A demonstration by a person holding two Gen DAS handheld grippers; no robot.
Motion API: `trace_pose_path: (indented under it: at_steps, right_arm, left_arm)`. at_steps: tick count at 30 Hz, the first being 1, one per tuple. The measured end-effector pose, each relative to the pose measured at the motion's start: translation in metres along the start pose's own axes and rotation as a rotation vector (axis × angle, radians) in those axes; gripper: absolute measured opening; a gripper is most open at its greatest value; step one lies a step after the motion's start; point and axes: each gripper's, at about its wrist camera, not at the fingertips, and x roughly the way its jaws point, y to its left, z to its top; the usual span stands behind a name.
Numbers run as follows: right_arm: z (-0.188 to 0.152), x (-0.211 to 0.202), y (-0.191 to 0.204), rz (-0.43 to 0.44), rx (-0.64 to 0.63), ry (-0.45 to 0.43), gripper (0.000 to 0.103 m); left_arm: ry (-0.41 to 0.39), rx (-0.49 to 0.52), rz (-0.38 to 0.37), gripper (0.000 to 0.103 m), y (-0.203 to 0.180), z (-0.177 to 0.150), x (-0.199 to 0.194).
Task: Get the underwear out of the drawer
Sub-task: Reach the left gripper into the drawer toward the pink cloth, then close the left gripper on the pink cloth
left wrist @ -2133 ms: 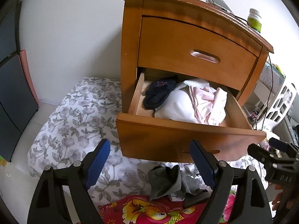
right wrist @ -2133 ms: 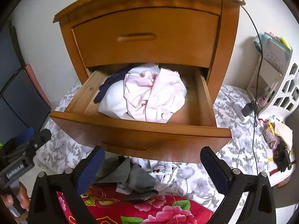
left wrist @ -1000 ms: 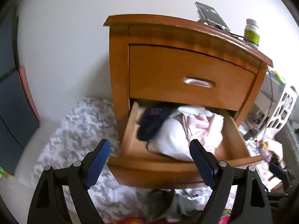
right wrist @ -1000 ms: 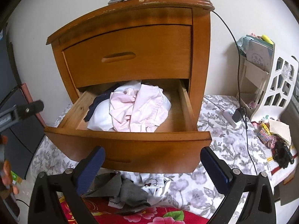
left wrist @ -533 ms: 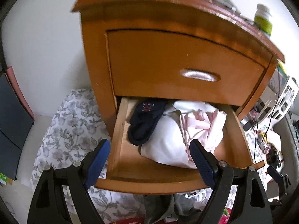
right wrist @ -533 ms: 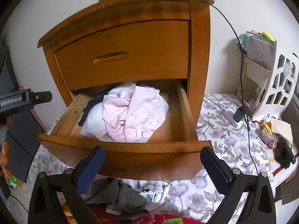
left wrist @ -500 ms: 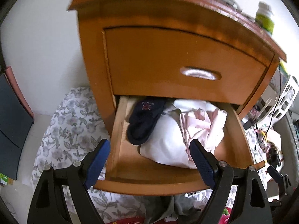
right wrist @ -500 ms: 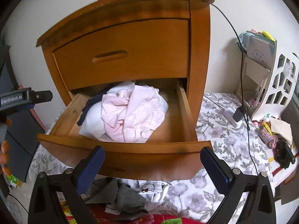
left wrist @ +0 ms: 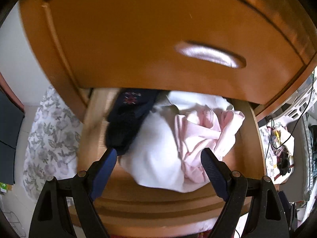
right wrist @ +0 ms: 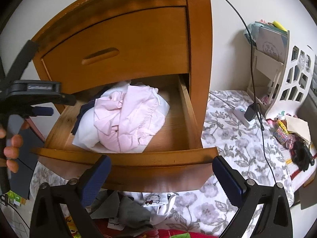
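- The bottom drawer (right wrist: 126, 158) of the wooden nightstand (right wrist: 200, 39) stands pulled out, and the clothes sit in a heap inside it, nothing lifted yet
- The left gripper (left wrist: 157, 159) is low over the drawer with its claw released and wide, empty; its left tip is right at the lower end of the dark navy garment (left wrist: 128, 123), its right tip over the pink cloth (left wrist: 206, 127)
- The right gripper (right wrist: 161, 168) hangs outside the drawer front, claw also spread and holding nothing; it looks idle for this step
- The heap: the navy piece lies along the left side, partly on top of a white garment (left wrist: 156, 158), with the pink cloth bunched on the right. Which of these counts as underwear is hard to say for sure; the small navy piece is my guess
- The step in hand seems to be the reach and pinch by the left gripper. As it stands the spread straddles the white bundle, so shutting here would likely grab that instead
- To do it well, I would shift the claw left so both tips bracket the navy piece alone, sink in until the pads pass a fold of it, then clench firmly
- Lift straight up and then back toward the person, keeping clear of the closed upper drawer (left wrist: 150, 29) that overhangs the rear of the heap
- Risk: soft cloth drags its neighbours, so a shallow pinch on the top layer only is safer than a deep scoop
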Motion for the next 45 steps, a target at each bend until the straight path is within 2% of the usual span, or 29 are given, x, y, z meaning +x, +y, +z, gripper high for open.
trace_pose_path:
  at_steps: [3, 9, 11, 15, 21, 26, 32, 35, 45]
  right_arm:
    - [0.0, 0.001, -0.002, -0.013, 0.0, -0.001, 0.103]
    - [-0.001, 0.0, -0.005, -0.017, 0.005, -0.008, 0.103]
    - [0.0, -0.001, -0.006, -0.018, 0.007, -0.012, 0.103]
    - [0.0, -0.002, -0.008, -0.018, 0.015, -0.017, 0.103]
    - [-0.001, 0.0, -0.009, -0.019, 0.019, -0.009, 0.103]
    - [-0.001, -0.003, -0.007, -0.017, 0.015, -0.016, 0.103]
    - [-0.002, -0.004, -0.01, -0.019, 0.028, -0.016, 0.103]
    - [-0.002, -0.005, -0.011, -0.021, 0.032, -0.017, 0.103]
    - [-0.003, -0.008, -0.013, -0.024, 0.042, -0.015, 0.103]
  left_arm:
    - [0.031, 0.011, -0.009, 0.087, -0.012, 0.004, 0.015]
    - [0.042, 0.056, -0.01, 0.085, -0.034, 0.012, 0.036]
    - [0.058, 0.067, -0.013, 0.073, -0.04, 0.013, 0.045]
    - [0.055, 0.099, -0.016, 0.071, -0.051, 0.013, 0.055]
    - [0.042, 0.139, -0.021, 0.061, -0.067, 0.013, 0.061]
    - [0.051, 0.16, -0.019, 0.035, -0.076, 0.008, 0.066]
    - [0.027, 0.136, -0.024, 0.016, -0.067, 0.001, 0.063]
    - [0.013, 0.115, -0.046, 0.012, -0.062, -0.002, 0.061]
    - [-0.033, 0.102, -0.128, 0.009, -0.038, -0.017, 0.047]
